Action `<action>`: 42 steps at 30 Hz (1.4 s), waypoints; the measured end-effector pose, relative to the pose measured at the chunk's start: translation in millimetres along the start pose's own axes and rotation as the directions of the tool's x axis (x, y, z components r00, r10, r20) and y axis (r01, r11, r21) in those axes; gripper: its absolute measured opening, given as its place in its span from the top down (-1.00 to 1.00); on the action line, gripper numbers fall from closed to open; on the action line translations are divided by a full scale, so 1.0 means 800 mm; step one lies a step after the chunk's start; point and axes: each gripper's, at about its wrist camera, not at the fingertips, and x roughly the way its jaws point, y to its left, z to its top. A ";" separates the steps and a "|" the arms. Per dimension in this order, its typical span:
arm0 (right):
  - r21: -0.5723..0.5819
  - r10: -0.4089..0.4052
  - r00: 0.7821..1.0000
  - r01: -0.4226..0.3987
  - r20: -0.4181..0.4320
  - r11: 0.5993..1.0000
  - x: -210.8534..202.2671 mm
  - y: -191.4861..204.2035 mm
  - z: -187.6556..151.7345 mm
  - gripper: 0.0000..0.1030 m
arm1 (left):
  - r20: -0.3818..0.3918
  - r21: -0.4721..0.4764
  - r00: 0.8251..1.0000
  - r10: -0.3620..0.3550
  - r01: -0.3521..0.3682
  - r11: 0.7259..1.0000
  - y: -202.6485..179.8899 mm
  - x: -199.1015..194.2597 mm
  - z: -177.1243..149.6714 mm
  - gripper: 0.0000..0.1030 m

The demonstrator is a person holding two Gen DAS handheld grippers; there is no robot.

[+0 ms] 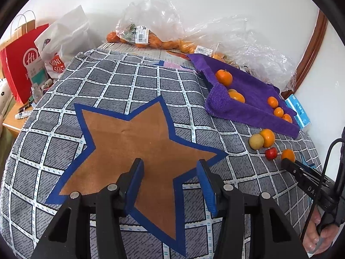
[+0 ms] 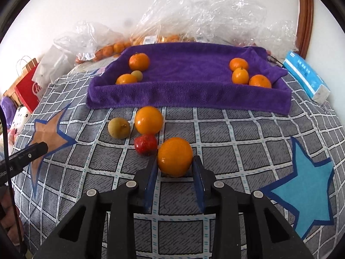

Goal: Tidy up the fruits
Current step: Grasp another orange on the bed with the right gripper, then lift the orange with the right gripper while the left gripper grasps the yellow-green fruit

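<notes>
Left wrist view: my left gripper point(image 1: 170, 170) hangs over the brown star point(image 1: 133, 142), fingers apart, holding nothing.
Right wrist view: my right gripper point(image 2: 175, 168) has its fingers spread either side of an orange point(image 2: 174, 156) on the checked cloth point(image 2: 226, 138), near the purple tray point(image 2: 189, 99); I cannot tell if they touch it.

You have four fruits point(image 2: 148, 138) on the cloth point(image 2: 237, 133) in front of the tray point(image 2: 189, 99); the nearest orange point(image 2: 175, 156) sits between your right gripper point(image 2: 175, 173) fingers. Bags point(image 2: 194, 17) lie behind the tray.

Loose fruits point(image 2: 148, 119) before purple tray point(image 2: 189, 101)
</notes>
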 end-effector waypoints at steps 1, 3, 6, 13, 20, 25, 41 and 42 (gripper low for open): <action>-0.002 -0.009 1.000 0.009 0.001 1.000 -0.002 -0.003 0.000 0.38 | 0.005 0.002 1.000 0.000 0.000 1.000 0.000 0.000 -0.001 0.06; -0.005 -0.036 0.999 0.036 0.007 0.999 -0.006 -0.011 0.000 0.38 | 0.008 0.010 1.000 0.006 -0.006 1.000 -0.001 0.000 -0.002 0.06; 0.006 -0.068 0.998 0.068 0.009 0.998 -0.009 -0.027 0.001 0.38 | 0.006 0.013 1.000 -0.004 0.004 1.000 -0.002 0.000 -0.002 -0.01; 0.013 -0.083 0.996 0.084 -0.035 0.996 0.011 -0.036 -0.003 0.38 | 0.009 0.018 1.000 -0.015 0.015 1.000 -0.004 0.000 -0.002 -0.06; 0.008 -0.095 0.995 0.095 -0.012 0.995 0.008 -0.034 -0.008 0.39 | 0.025 0.005 1.000 -0.016 0.015 1.000 0.000 -0.004 -0.002 0.06; 0.021 -0.093 0.996 0.093 0.001 0.995 0.001 -0.036 -0.006 0.39 | 0.014 0.007 0.999 -0.041 0.041 0.999 -0.002 -0.011 0.000 0.25; 0.030 -0.099 0.993 0.097 0.060 0.995 -0.023 -0.052 0.016 0.39 | 0.028 0.047 0.997 -0.072 0.071 0.996 -0.040 -0.031 0.035 0.11; 0.033 -0.102 0.993 0.100 0.063 0.994 -0.024 -0.055 0.017 0.39 | 0.025 0.046 0.997 -0.073 0.072 0.996 -0.043 -0.029 0.036 0.11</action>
